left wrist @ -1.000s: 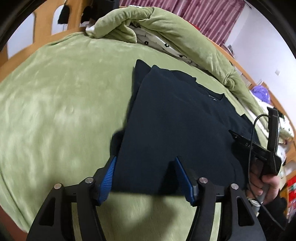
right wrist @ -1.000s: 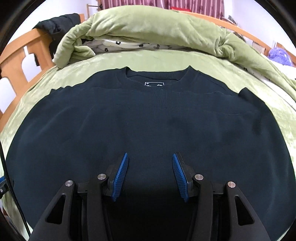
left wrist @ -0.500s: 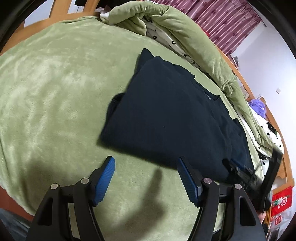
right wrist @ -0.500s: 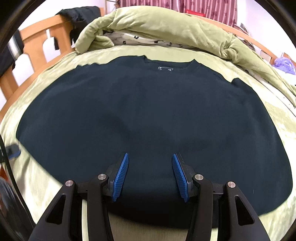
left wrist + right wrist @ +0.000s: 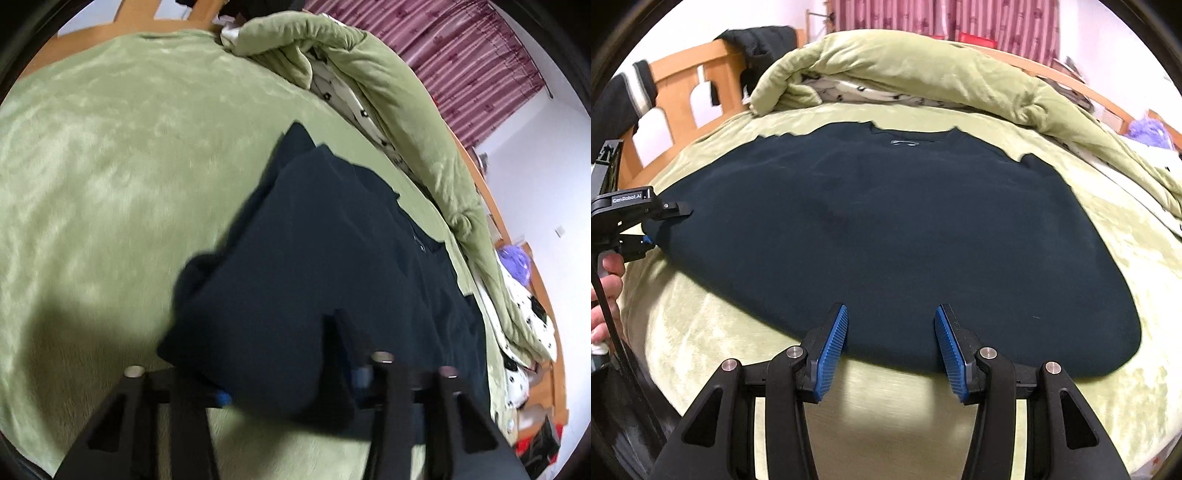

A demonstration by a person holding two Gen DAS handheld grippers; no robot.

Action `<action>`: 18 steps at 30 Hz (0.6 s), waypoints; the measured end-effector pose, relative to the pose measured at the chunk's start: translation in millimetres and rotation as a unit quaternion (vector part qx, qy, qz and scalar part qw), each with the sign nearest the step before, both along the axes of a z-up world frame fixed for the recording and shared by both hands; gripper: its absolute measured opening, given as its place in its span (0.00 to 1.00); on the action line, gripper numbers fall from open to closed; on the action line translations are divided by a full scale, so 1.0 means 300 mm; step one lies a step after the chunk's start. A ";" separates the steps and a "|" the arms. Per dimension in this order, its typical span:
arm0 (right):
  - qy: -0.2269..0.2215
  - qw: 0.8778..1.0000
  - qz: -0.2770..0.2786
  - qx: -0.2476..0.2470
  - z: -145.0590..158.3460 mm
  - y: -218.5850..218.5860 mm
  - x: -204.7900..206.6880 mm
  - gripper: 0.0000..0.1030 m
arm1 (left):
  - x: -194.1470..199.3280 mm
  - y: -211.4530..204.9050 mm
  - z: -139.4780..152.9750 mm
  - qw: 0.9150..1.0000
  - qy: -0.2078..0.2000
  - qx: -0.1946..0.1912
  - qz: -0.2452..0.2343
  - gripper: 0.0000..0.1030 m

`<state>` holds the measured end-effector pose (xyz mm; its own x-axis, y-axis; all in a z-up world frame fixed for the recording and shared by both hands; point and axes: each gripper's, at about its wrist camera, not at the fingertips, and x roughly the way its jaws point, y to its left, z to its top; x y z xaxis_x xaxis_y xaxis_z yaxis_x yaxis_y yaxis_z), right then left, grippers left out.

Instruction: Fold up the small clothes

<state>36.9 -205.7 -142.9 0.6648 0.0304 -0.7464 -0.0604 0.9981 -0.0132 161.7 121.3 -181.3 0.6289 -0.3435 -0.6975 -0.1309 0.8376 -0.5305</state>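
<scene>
A dark navy sweater (image 5: 905,236) lies flat on the green bed, sleeves folded in, collar at the far side. In the left wrist view the sweater's (image 5: 332,266) near left edge lies over my left gripper (image 5: 291,387), and cloth hides most of both pads. In the right wrist view the left gripper (image 5: 665,229) has one finger above and one below the sweater's left edge, still apart. My right gripper (image 5: 892,350) is open and empty, its blue pads (image 5: 833,347) over the hem at the near edge.
A rolled green duvet (image 5: 923,70) with a spotted white lining lies along the far side of the bed. A wooden bed frame (image 5: 683,85) with dark clothes on it stands at the left. Bare green blanket (image 5: 110,166) spreads left of the sweater.
My left gripper moved forward onto the sweater's left edge, which now lies between its fingers. My right gripper drew back toward the hem and stays open.
</scene>
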 end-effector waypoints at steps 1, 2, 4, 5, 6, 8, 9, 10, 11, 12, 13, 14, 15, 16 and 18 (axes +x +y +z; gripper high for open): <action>0.000 1.000 -0.008 0.007 0.004 -0.023 -0.004 0.48 | 0.005 -0.008 0.013 1.000 -0.005 0.009 0.000 0.25; 0.001 1.000 -0.013 0.012 0.006 -0.041 -0.007 0.48 | 0.008 -0.026 0.037 1.000 -0.014 0.023 -0.004 0.19; 0.000 1.000 -0.022 0.022 0.012 -0.077 -0.012 0.48 | 0.010 -0.062 0.082 0.998 -0.032 0.052 -0.015 0.12; -0.001 0.999 -0.026 0.025 0.016 -0.089 -0.014 0.48 | 0.009 -0.080 0.104 0.997 -0.040 0.067 -0.020 0.11; -0.003 0.999 -0.030 0.029 0.022 -0.105 -0.018 0.48 | 0.005 -0.110 0.131 0.995 -0.051 0.085 -0.026 0.11; -0.007 0.999 -0.038 0.035 0.034 -0.125 -0.021 0.48 | -0.003 -0.149 0.170 0.991 -0.070 0.106 -0.038 0.10; -0.009 0.998 -0.041 0.037 0.040 -0.135 -0.023 0.48 | -0.005 -0.162 0.185 0.990 -0.076 0.112 -0.043 0.09; -0.013 0.998 -0.045 0.039 0.049 -0.147 -0.029 0.48 | -0.011 -0.184 0.204 0.988 -0.085 0.118 -0.051 0.09; -0.017 0.998 -0.049 0.040 0.058 -0.158 -0.034 0.48 | -0.016 -0.202 0.220 0.987 -0.093 0.121 -0.058 0.08; -0.019 0.998 -0.051 0.040 0.065 -0.166 -0.040 0.48 | -0.022 -0.223 0.239 0.985 -0.102 0.121 -0.067 0.08; -0.024 0.997 -0.055 0.040 0.075 -0.180 -0.049 0.48 | -0.027 -0.249 0.259 0.983 -0.112 0.120 -0.081 0.07; -0.026 0.997 -0.058 0.038 0.083 -0.190 -0.054 0.48 | -0.032 -0.280 0.280 0.981 -0.123 0.119 -0.095 0.07; -0.029 0.997 -0.063 0.036 0.090 -0.203 -0.063 0.48 | -0.036 -0.311 0.298 0.978 -0.132 0.118 -0.107 0.07; -0.031 0.996 -0.070 0.034 0.098 -0.221 -0.070 0.48 | -0.042 -0.331 0.311 0.976 -0.138 0.117 -0.119 0.07; -0.032 0.996 -0.080 0.034 0.107 -0.251 -0.080 0.48 | -0.048 -0.402 0.341 0.971 -0.152 0.115 -0.147 0.07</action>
<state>13.0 -281.0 -110.7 0.7118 -0.0299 -0.7017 0.0972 0.9937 0.0562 147.2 0.6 -79.1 0.7155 -0.3965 -0.5751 0.2652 0.9158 -0.3015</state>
